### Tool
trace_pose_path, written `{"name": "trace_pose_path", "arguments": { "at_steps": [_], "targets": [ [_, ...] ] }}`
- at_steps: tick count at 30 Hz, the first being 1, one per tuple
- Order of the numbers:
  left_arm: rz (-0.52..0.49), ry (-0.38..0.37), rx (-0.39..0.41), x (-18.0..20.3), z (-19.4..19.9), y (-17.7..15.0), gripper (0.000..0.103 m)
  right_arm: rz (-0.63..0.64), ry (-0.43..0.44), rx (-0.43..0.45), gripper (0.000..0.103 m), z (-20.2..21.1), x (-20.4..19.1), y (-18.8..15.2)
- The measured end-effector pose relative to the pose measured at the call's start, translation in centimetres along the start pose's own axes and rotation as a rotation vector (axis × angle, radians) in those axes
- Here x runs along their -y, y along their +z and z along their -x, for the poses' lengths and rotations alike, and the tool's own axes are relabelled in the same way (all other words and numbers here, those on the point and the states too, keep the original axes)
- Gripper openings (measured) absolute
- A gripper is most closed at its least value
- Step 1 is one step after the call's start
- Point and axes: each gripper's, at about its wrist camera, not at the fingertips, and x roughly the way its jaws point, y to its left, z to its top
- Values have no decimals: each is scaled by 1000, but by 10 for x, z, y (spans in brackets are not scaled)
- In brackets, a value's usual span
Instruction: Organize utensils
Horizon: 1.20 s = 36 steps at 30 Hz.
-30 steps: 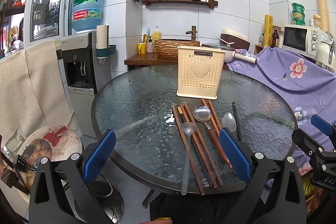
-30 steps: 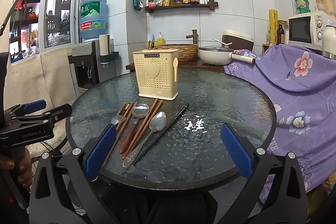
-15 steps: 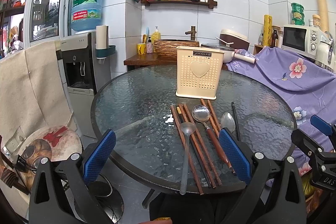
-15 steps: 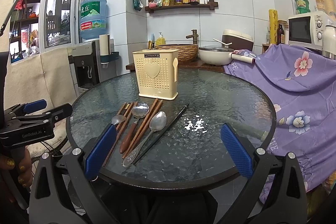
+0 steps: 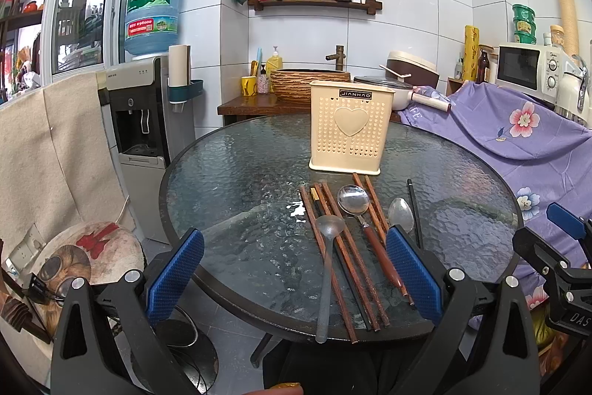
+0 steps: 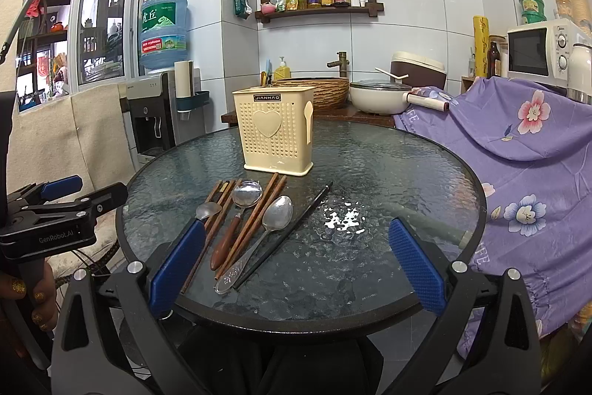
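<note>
Your left gripper (image 5: 294, 274) is spread wide with nothing between its blue pads (image 5: 174, 274); it hangs over the near edge of the round glass table (image 5: 229, 180), and the row of utensils runs up between its fingers. Your right gripper (image 6: 296, 267) is likewise released and empty, its pads (image 6: 414, 265) wide apart above the near rim of the same table; in its view the left gripper shows at the far left, held in your hand (image 6: 27, 298), off the table's edge.

Just ahead of the fingers the utensils lie side by side on the glass, handles toward you; from the left wrist view you see a grey spoon (image 5: 325, 261) lying across brown wooden chopsticks (image 5: 344, 258), then a steel spoon with a wooden handle (image 5: 364, 224), another pair of brown chopsticks (image 5: 372, 198), a plain steel spoon (image 5: 400, 214) partly hidden behind the right pad, and a single black chopstick (image 5: 413, 210) at the far right of the row; some handle ends reach the table's near rim.

Beyond their tips, near but apart, the cream perforated utensil holder (image 5: 350, 126) stands upright with a heart on its face; you cannot see inside it.

Farther out, a purple floral cloth (image 5: 518, 136) drapes to the right of the table; a water dispenser (image 5: 144, 121) stands to the left.
</note>
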Motion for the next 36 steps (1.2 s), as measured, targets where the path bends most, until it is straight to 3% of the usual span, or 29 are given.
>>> {"name": "trace_pose_path", "arguments": {
  "at_steps": [30, 34, 36],
  "targets": [
    [2, 5, -24, 0, -5, -5, 97, -8, 6, -18, 98, -8, 0, -6],
    [6, 2, -45, -2, -12, -6, 97, -20, 15, -85, 98, -24, 1, -6],
    [-2, 11, -67, -4, -20, -5, 97, -21, 37, -166, 98, -39, 1, -10]
  ]
}}
